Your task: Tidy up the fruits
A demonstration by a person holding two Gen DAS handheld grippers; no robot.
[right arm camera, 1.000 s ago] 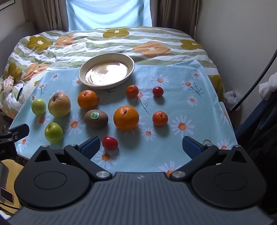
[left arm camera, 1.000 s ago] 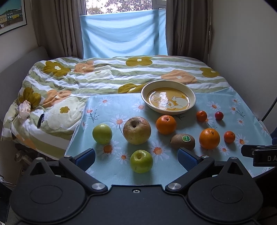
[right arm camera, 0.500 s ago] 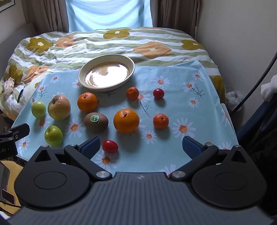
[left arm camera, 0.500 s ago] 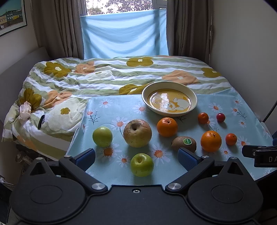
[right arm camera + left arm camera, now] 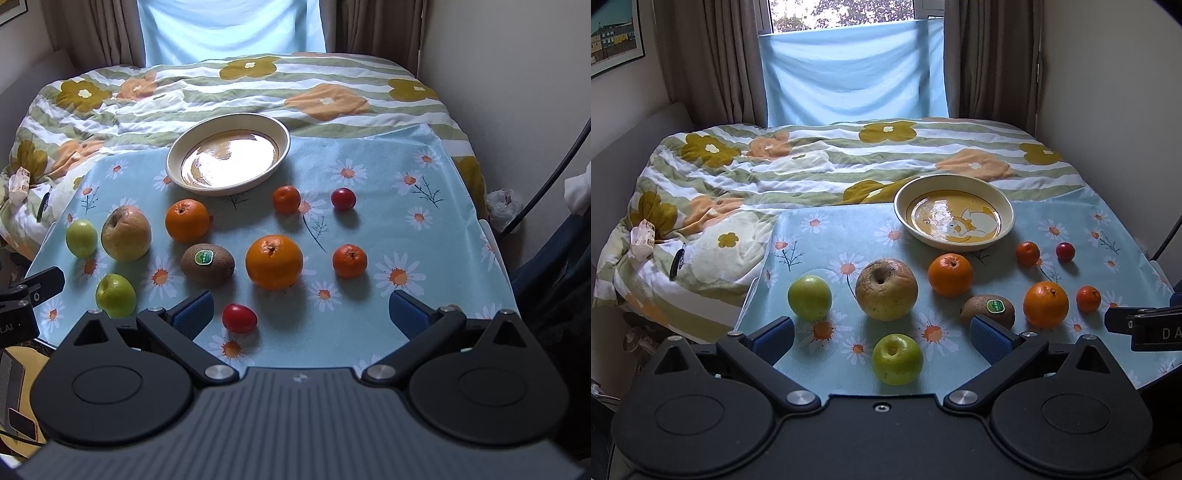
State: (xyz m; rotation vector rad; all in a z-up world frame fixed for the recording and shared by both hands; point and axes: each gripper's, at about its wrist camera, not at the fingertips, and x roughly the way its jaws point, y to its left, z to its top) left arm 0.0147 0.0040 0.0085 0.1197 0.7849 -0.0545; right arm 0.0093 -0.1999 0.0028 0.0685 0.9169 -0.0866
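Loose fruit lies on a daisy-print blue cloth [image 5: 424, 177] in front of an empty cream bowl [image 5: 1008, 206] [image 5: 282, 133]. In the left wrist view I see two green apples [image 5: 897, 359] [image 5: 809, 297], a big russet apple [image 5: 886, 289], two oranges [image 5: 950, 274] [image 5: 1046, 304], a kiwi [image 5: 988, 310] and small tangerines [image 5: 1088, 299]. My left gripper [image 5: 882, 338] is open, with the near green apple between its fingers, untouched. My right gripper [image 5: 301, 314] is open above the cloth's front edge. A red cherry tomato [image 5: 239, 318] lies just inside its left finger. The big orange [image 5: 274, 261] and kiwi [image 5: 207, 264] lie beyond.
The cloth covers a board resting on a bed with a flowered quilt [image 5: 798, 162]. Walls stand close on the right [image 5: 517, 74]. Curtains and a blue sheet [image 5: 853, 74] hang at the window behind. A cable [image 5: 554, 173] runs down at the right. Each gripper shows at the other view's edge.
Both views have crept slightly; the fruit sits a little lower and nearer in each. Nothing was picked up or shifted on the cloth.
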